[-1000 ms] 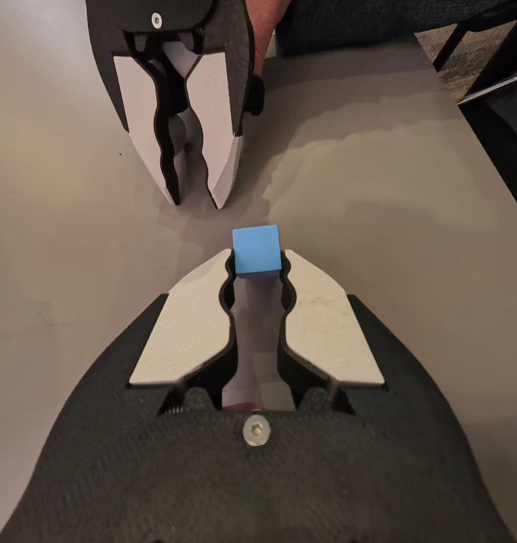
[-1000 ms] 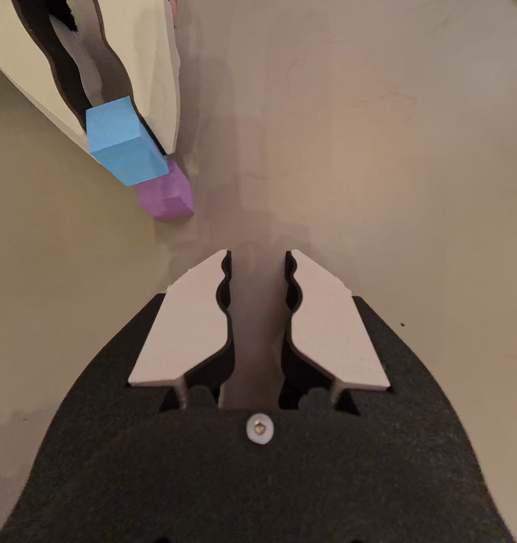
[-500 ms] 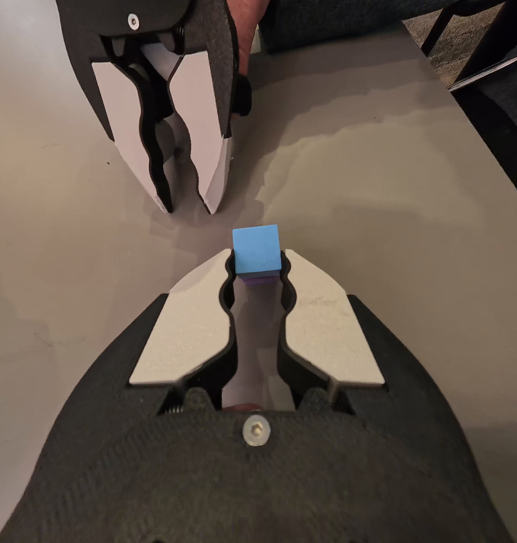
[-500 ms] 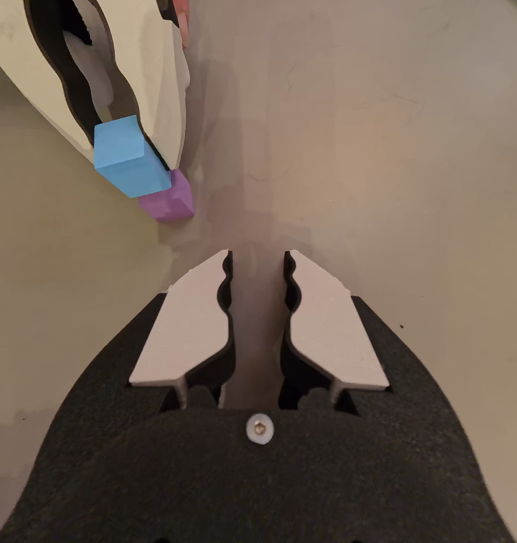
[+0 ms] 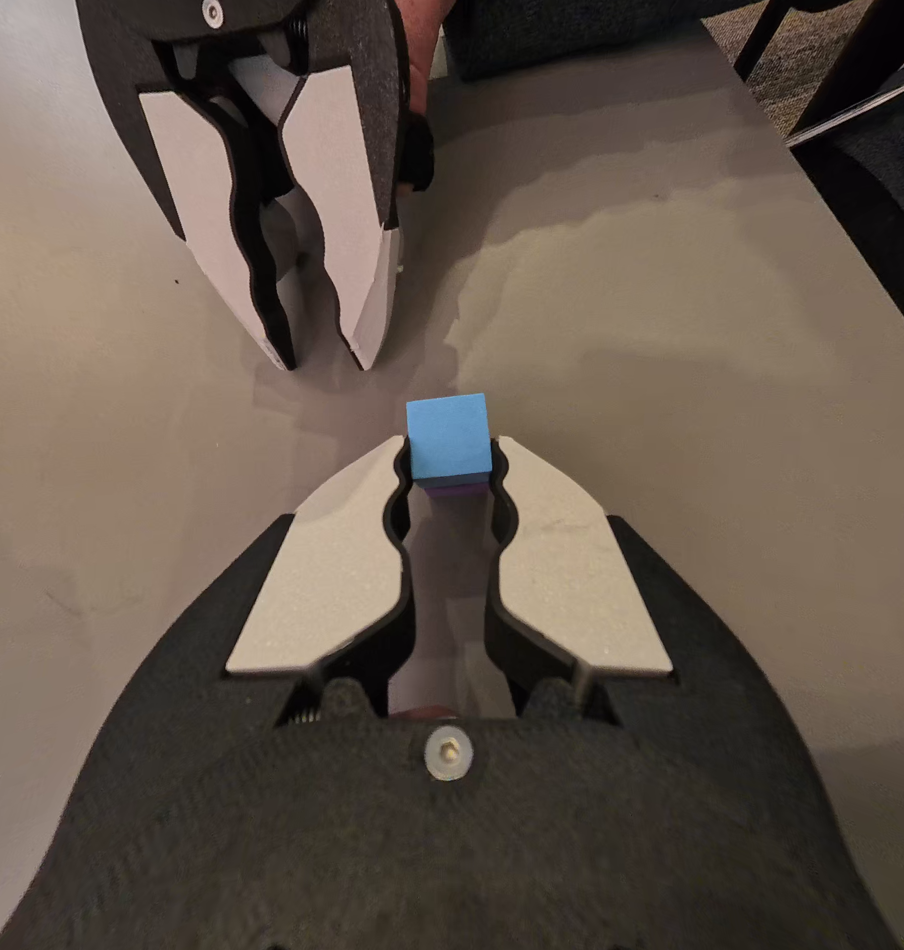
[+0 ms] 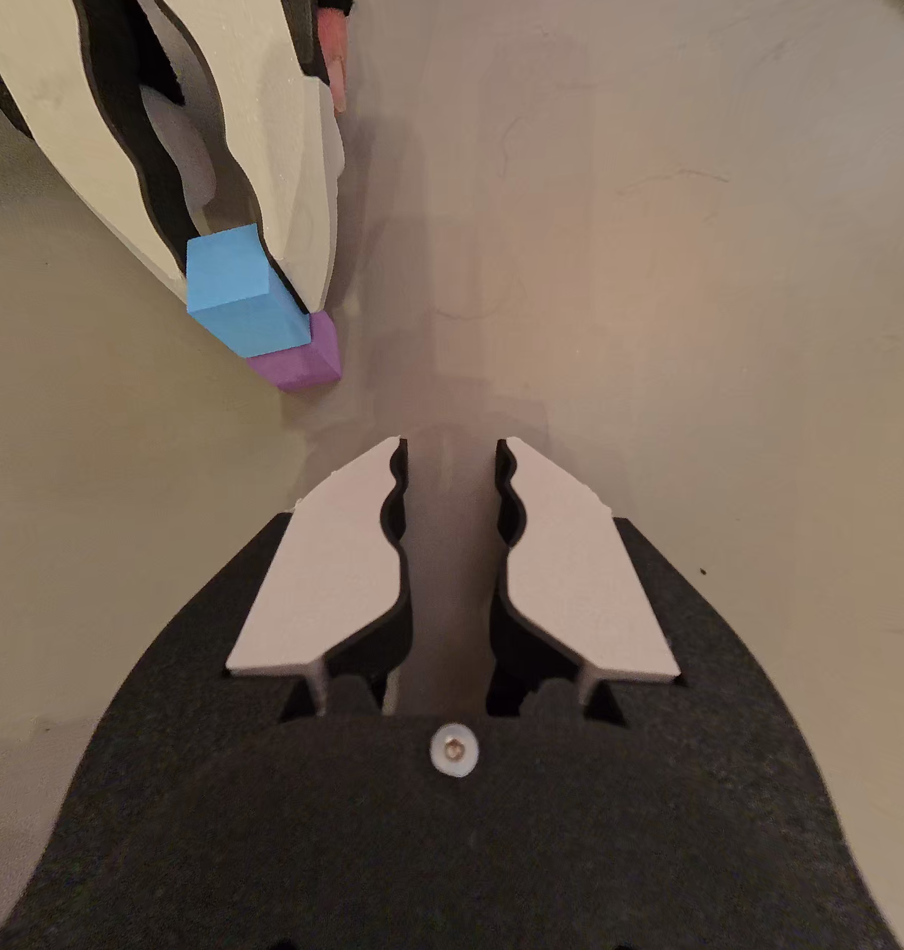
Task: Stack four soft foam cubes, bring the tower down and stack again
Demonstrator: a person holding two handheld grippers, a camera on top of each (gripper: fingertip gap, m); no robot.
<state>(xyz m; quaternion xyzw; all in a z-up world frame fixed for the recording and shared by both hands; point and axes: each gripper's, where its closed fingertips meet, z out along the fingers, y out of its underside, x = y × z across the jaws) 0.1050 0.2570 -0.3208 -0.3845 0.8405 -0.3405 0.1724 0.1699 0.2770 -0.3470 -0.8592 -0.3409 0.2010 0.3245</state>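
Right wrist view shows the right gripper bare and parted at centre, while upper left the left gripper clamps a blue cube atop a purple cube.

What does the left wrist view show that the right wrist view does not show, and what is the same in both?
Only the left wrist view: the right gripper seen from the front, open with nothing between its fingers, the table's far edge, dark chair legs beyond it, and a person's dark clothing.

Only the right wrist view: most of the purple cube resting on the table, directly under the blue one. The left wrist view shows only a sliver of it.

Both: the left gripper shut on the blue cube, the grey table and the open right gripper.
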